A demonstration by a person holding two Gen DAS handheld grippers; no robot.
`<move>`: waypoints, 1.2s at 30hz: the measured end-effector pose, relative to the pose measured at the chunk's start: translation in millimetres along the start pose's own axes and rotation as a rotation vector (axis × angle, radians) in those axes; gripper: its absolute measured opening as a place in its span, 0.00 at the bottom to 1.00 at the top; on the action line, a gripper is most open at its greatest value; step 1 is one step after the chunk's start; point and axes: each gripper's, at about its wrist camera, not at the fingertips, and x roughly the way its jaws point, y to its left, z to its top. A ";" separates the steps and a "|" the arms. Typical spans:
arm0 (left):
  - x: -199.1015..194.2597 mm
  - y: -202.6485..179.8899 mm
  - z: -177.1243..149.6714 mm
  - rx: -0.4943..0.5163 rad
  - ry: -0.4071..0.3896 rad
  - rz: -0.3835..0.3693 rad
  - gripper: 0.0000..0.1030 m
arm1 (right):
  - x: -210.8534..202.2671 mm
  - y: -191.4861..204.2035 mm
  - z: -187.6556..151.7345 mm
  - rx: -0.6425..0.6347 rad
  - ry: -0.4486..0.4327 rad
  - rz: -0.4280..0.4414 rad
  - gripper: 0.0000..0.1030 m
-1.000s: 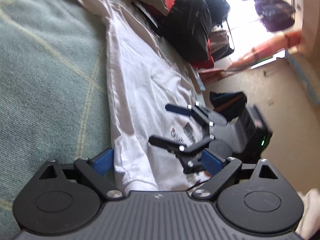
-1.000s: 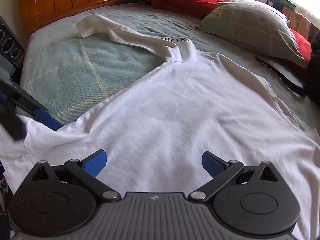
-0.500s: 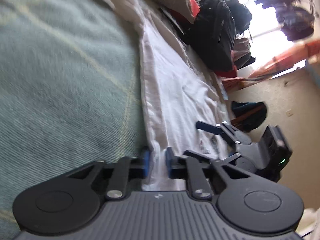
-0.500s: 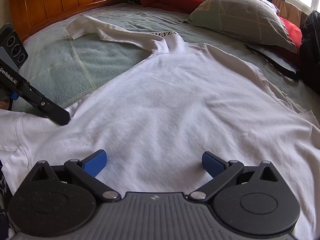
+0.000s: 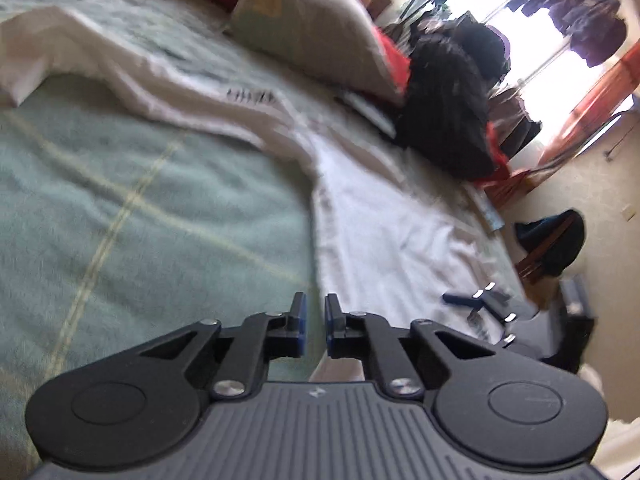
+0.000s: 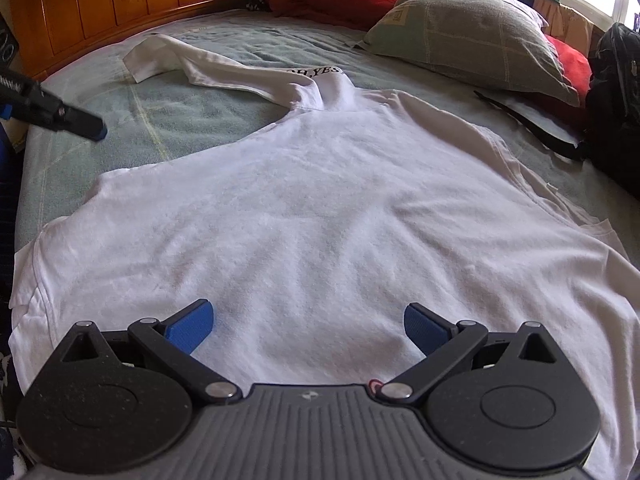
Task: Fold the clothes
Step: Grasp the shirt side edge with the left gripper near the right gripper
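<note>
**Left grab came up empty?**

Starting at the left of the right wrist view: the left hand-held gripper point(image 6: 94, 128) now sits up at the left edge over the green blanket point(image 6: 192, 112). It's clear of the white shirt point(image 6: 320, 220), whereas a moment ago it was right down on the shirt's left edge. Its jaws have just been closing. In its own view the left hand-held gripper point(image 5: 314, 322) is pressed nearly together with only a sliver of gap, and I can't see any cloth in there. The shirt's edge point(image 5: 320, 240) lies flat on the bed beyond the tips.

My read is that the pinch missed or slipped, so the fold hasn't started and that side needs another grab.

In the middle, the shirt is spread flat across the bed, with one sleeve trailing toward the upper left. The right hand-held gripper point(image 6: 306, 320) is spread wide over the shirt's near part at bottom centre, pinching nothing.

Writing: "OH,YES" in black at the shirt's far end point(image 6: 314, 73), upper middle. Further right, the pillow point(image 6: 472, 32) has a small tag that I can't read.
</note>
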 end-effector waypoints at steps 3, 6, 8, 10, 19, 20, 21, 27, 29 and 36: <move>9.2 6.2 -7.0 -0.014 0.030 -0.037 0.33 | -4.5 -0.1 0.8 0.000 -0.009 -0.001 1.00; 14.8 6.5 -13.3 0.007 0.033 -0.063 0.49 | -10.2 -0.3 0.5 0.003 -0.015 -0.002 1.00; 19.0 6.0 -18.4 0.029 0.046 -0.054 0.49 | -13.6 -0.3 -0.6 -0.002 -0.019 -0.006 1.00; 24.6 7.8 -24.3 0.041 0.067 -0.048 0.48 | -16.8 -0.4 -2.0 -0.007 -0.024 -0.009 1.00; 27.4 -24.6 -48.3 0.259 0.041 0.029 0.39 | -19.1 -1.2 -9.1 0.016 -0.023 -0.018 1.00; 25.7 -27.7 -50.6 0.275 0.049 0.034 0.37 | -19.5 -1.0 -9.8 0.018 -0.024 -0.019 1.00; 23.8 -29.1 -53.1 0.282 0.054 0.037 0.36 | -20.2 -0.9 -10.3 0.019 -0.025 -0.022 1.00; 6.8 -19.3 -60.3 0.161 0.039 0.038 0.08 | -23.5 -0.5 -12.1 0.019 -0.032 -0.026 1.00; -4.0 -26.6 -59.7 0.184 0.009 0.080 0.06 | -24.6 -0.5 -12.7 0.018 -0.034 -0.026 1.00; -40.6 -32.3 -52.3 0.224 -0.040 0.196 0.07 | -25.2 -0.4 -13.2 0.019 -0.039 -0.025 1.00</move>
